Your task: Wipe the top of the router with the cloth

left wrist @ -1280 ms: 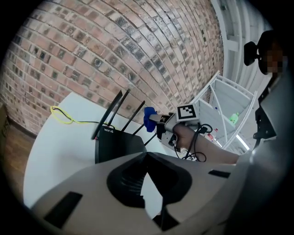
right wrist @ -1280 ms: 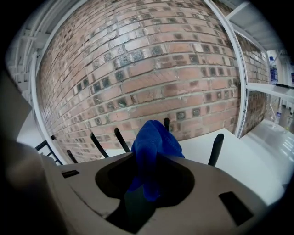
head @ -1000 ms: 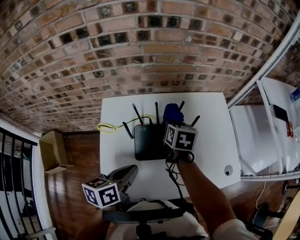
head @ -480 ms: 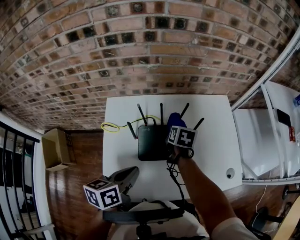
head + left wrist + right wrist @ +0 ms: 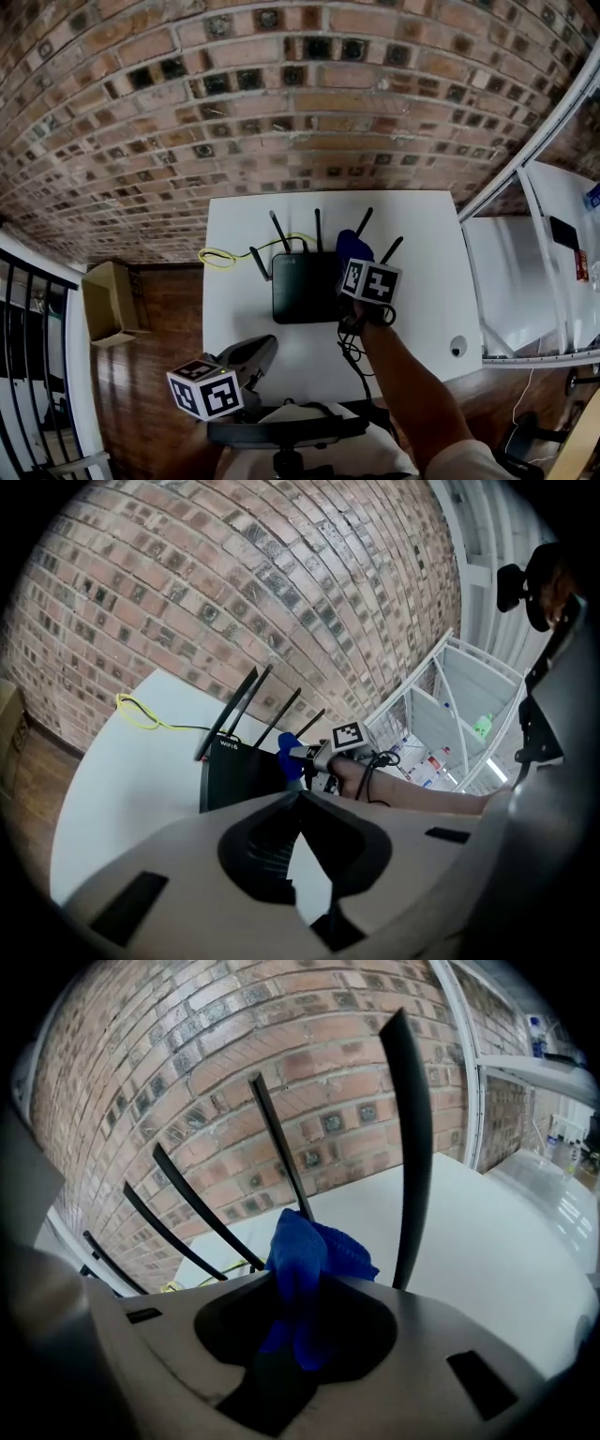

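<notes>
A black router (image 5: 302, 289) with several upright antennas (image 5: 412, 1147) sits near the middle of a white table (image 5: 412, 225). My right gripper (image 5: 359, 265) is over the router's right rear corner, shut on a bunched blue cloth (image 5: 351, 244). In the right gripper view the cloth (image 5: 305, 1251) sticks out from between the jaws among the antennas, and the router's body is hidden. My left gripper (image 5: 265, 342) hangs over the table's near edge, shut and empty, pointing at the router (image 5: 239, 775). From there the cloth (image 5: 289, 752) shows by the right side of the router.
A yellow cable (image 5: 220, 255) loops on the table left of the router. A small round white thing (image 5: 457, 345) lies near the front right corner. A brick wall stands behind. A cardboard box (image 5: 108, 305) sits on the wooden floor at left, white shelving (image 5: 525, 272) at right.
My right gripper has sunk a little with the cloth, closer to the router's right rear corner. The left gripper has stayed where it was.
</notes>
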Demonstrator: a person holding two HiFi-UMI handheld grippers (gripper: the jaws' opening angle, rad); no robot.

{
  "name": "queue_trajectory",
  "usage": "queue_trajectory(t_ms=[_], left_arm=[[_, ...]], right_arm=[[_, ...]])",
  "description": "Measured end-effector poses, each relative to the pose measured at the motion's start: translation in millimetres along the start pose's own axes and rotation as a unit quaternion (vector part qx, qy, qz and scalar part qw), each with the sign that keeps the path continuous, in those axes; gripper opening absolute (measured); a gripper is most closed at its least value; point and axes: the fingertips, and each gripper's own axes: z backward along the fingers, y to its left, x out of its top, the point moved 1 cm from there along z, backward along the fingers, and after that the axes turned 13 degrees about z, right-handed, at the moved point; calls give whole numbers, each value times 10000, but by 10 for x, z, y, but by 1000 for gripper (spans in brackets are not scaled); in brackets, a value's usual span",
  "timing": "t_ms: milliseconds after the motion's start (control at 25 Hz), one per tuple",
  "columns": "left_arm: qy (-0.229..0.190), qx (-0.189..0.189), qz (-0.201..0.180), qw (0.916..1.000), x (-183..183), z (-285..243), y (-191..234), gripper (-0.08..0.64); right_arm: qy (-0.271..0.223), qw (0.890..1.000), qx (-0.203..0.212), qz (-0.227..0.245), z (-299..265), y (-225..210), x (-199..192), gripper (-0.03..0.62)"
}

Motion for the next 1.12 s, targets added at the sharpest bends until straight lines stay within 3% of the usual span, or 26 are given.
queue_trajectory(t_ms=[240, 560, 840, 1120], left_arm=[[117, -96, -59, 9999, -18, -120, -67, 28], [254, -231, -229, 9991, -14, -247, -206, 28], [280, -225, -212, 9991, -26, -252, -208, 28], [264, -182, -120, 9994, -37, -224, -163, 28]], right_arm=[[-770, 9959, 257, -400, 431, 94, 221, 135], [-1381, 9838, 181, -1126, 668, -50, 443, 135], [-1794, 9835, -28, -220, 859, -83, 788, 135], [-1391, 9870, 96, 796, 734, -84, 751, 135]])
